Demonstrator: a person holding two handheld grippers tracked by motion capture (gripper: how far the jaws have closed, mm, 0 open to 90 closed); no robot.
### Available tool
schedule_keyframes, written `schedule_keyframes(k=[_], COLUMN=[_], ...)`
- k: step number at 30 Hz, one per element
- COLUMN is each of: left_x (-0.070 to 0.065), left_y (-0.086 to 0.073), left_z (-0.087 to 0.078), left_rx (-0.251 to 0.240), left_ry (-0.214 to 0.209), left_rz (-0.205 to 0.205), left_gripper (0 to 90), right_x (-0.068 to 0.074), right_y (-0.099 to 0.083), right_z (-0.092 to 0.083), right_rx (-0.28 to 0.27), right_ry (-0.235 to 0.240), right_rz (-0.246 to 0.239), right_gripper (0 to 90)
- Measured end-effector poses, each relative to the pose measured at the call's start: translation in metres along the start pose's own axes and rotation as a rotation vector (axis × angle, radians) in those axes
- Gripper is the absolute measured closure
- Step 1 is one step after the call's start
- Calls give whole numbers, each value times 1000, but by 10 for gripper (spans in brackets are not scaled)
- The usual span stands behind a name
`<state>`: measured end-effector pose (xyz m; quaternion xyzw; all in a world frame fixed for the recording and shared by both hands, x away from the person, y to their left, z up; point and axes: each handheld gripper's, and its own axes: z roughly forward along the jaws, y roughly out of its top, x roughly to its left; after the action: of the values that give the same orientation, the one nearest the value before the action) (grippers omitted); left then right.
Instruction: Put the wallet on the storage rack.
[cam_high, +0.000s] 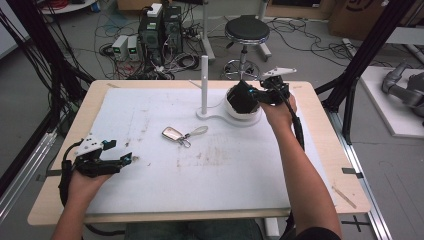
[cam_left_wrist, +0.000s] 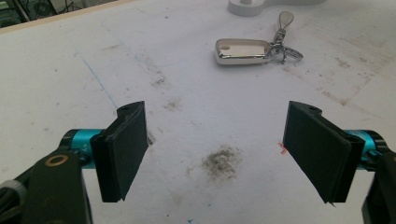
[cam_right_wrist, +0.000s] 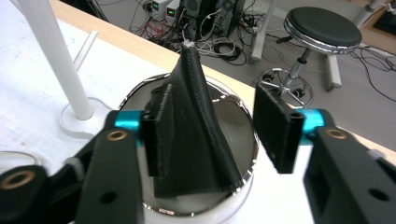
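Even soft light, slight blur

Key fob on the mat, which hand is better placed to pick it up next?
Probably left. The left tool is open with nothing between its jaws, facing the key fob. The right tool is at the black cloth over the bowl.

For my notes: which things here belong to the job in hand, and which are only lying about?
In the job: black cloth, white bowl, right gripper open at the cloth.
Lying about: key fob, white stand, stool, left gripper open, idle.
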<state>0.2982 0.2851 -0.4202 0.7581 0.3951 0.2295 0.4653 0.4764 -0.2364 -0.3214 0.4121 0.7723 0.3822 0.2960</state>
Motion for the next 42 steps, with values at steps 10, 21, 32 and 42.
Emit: schedule_keyframes(k=[10,21,32,42], left_x=[-2,-3,-7,-7], left_y=[8,21,28,32], left_z=[8,27,39,45], left_rx=[-13,-27,-39,-57], left_ry=[-25,-63,-78,-84], left_rz=[16,32,53,50], left_gripper=[222,221,222,221], right_x=[8,7,12,25], right_y=[-2,-51,-101,-122], right_z=[-31,-64,-87,-85], right_rx=[-3,-65,-106,-95], right_ry=[64,62,76,112], right_rz=[-3,49,137,132], right_gripper=[388,363,277,193])
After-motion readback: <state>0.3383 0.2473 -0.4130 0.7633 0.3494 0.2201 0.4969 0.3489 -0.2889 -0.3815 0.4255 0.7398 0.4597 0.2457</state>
